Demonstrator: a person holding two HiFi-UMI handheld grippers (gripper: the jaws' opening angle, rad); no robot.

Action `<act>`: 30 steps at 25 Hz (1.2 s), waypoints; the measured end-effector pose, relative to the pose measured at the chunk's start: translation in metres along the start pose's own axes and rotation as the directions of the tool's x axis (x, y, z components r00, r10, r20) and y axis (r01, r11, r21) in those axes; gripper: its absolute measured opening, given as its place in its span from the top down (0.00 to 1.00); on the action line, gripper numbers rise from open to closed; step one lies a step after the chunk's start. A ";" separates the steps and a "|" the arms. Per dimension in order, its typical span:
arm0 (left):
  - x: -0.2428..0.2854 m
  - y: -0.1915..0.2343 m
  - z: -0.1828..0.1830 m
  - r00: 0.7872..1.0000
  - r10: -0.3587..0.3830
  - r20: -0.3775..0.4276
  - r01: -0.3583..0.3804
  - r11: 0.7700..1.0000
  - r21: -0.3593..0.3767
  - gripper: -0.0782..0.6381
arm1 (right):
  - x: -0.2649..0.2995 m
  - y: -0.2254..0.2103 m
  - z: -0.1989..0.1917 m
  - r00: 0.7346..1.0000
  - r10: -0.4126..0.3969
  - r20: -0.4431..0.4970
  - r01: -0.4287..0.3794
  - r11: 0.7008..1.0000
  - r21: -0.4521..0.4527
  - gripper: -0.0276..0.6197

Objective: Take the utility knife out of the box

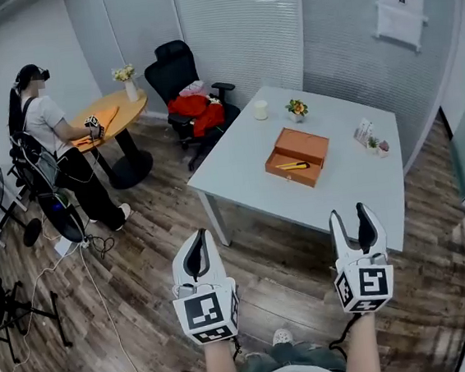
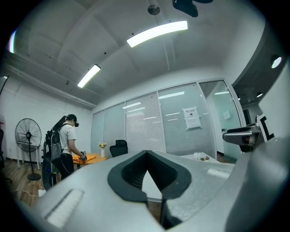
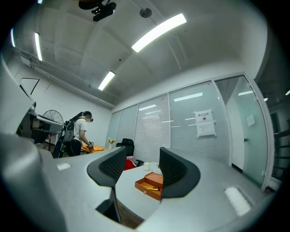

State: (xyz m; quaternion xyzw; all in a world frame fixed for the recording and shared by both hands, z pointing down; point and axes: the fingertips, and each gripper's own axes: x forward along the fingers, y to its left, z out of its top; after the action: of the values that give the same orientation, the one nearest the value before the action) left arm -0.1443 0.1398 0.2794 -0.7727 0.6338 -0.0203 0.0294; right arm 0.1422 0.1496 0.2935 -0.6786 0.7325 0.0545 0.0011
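The right gripper's fingers stand spread, with nothing between them but open air. Framed in that gap, well ahead, is the box. The left gripper's fingers are pressed together at the tips and pinch nothing.

Both grippers are held level over the floor, short of the desk's near edge. The box lies open about the middle of the desk, well apart from both. The knife, yellow, rests in the box's nearer half.

From the fingers, the knife lies forward, and the right gripper is the nearer one. The left gripper would have to cross over past the desk's near left corner to reach it.

The knife's long axis runs along the box's long side, roughly parallel to the desk's near edge, and so across the line of approach. I judge that the right gripper suits the pick: its fingers are already spread and aimed at the box. Coming in over the near edge, it would close across the knife's narrow width, not along its length.
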 end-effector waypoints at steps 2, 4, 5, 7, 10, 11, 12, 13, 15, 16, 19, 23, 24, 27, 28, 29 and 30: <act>0.014 -0.005 -0.001 1.000 -0.001 -0.003 0.001 1.000 0.000 0.89 | 0.014 -0.006 -0.003 1.000 0.008 -0.006 -0.008 1.000 -0.003 0.57; 0.026 -0.010 -0.003 1.000 -0.005 -0.006 0.005 1.000 0.006 0.89 | 0.025 -0.011 -0.010 1.000 0.014 -0.018 -0.014 1.000 -0.005 0.57; 0.031 -0.012 -0.005 1.000 -0.007 -0.008 0.007 1.000 0.009 0.89 | 0.030 -0.013 -0.014 1.000 0.015 -0.024 -0.015 1.000 -0.003 0.56; 0.041 -0.015 -0.009 1.000 -0.011 -0.015 0.011 1.000 0.013 0.89 | 0.040 -0.016 -0.021 0.999 0.018 -0.034 -0.018 1.000 0.002 0.56; 0.055 -0.013 -0.014 1.000 -0.005 -0.026 0.006 1.000 0.012 0.89 | 0.054 -0.017 -0.028 0.999 0.023 -0.045 -0.023 1.000 0.003 0.57; 0.059 -0.012 -0.016 1.000 -0.004 -0.030 0.004 1.000 0.012 0.89 | 0.058 -0.018 -0.029 0.999 0.024 -0.048 -0.024 1.000 0.004 0.57; 0.065 -0.011 -0.017 0.999 -0.003 -0.034 0.003 1.000 0.011 0.89 | 0.062 -0.018 -0.030 0.998 0.025 -0.051 -0.025 1.000 0.003 0.57; 0.071 -0.011 -0.019 0.999 -0.003 -0.038 0.003 1.000 0.008 0.89 | 0.067 -0.019 -0.032 0.998 0.026 -0.056 -0.027 1.000 0.000 0.57; 0.085 -0.010 -0.022 0.999 -0.002 -0.045 0.002 1.000 0.000 0.89 | 0.077 -0.021 -0.038 0.997 0.027 -0.068 -0.028 1.000 -0.009 0.57; 0.094 -0.010 -0.023 0.999 -0.003 -0.047 0.002 1.000 -0.004 0.89 | 0.083 -0.023 -0.040 0.997 0.026 -0.073 -0.027 1.000 -0.011 0.57; 0.121 -0.016 -0.025 0.999 -0.022 -0.045 0.021 1.000 -0.009 0.89 | 0.103 -0.030 -0.045 0.997 0.013 -0.080 -0.014 1.000 -0.014 0.57; 0.164 -0.021 -0.029 0.998 -0.056 -0.042 0.055 0.998 -0.015 0.89 | 0.136 -0.039 -0.053 0.996 -0.003 -0.089 0.001 1.000 -0.027 0.57; 0.175 -0.020 -0.029 0.997 -0.062 -0.041 0.062 0.998 -0.017 0.89 | 0.145 -0.041 -0.054 0.996 -0.009 -0.089 0.006 1.000 -0.029 0.57; 0.211 -0.017 -0.031 0.996 -0.087 -0.037 0.087 0.996 -0.016 0.89 | 0.175 -0.047 -0.058 0.995 -0.031 -0.091 0.028 0.999 -0.035 0.57; 0.223 -0.016 -0.031 0.995 -0.095 -0.036 0.095 0.995 -0.016 0.89 | 0.185 -0.049 -0.059 0.995 -0.039 -0.092 0.036 0.999 -0.038 0.57; 0.235 -0.014 -0.031 0.994 -0.103 -0.034 0.102 0.995 -0.016 0.89 | 0.196 -0.050 -0.060 0.995 -0.046 -0.093 0.042 0.998 -0.040 0.57; 0.247 -0.012 -0.031 0.993 -0.110 -0.032 0.109 0.994 -0.016 0.89 | 0.206 -0.051 -0.061 0.994 -0.051 -0.094 0.047 0.998 -0.043 0.57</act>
State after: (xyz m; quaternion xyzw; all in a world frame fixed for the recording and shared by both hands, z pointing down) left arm -0.0862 -0.1009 0.3094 -0.8060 0.5911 -0.0300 0.0124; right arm 0.1806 -0.0635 0.3344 -0.6982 0.7135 0.0368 -0.0462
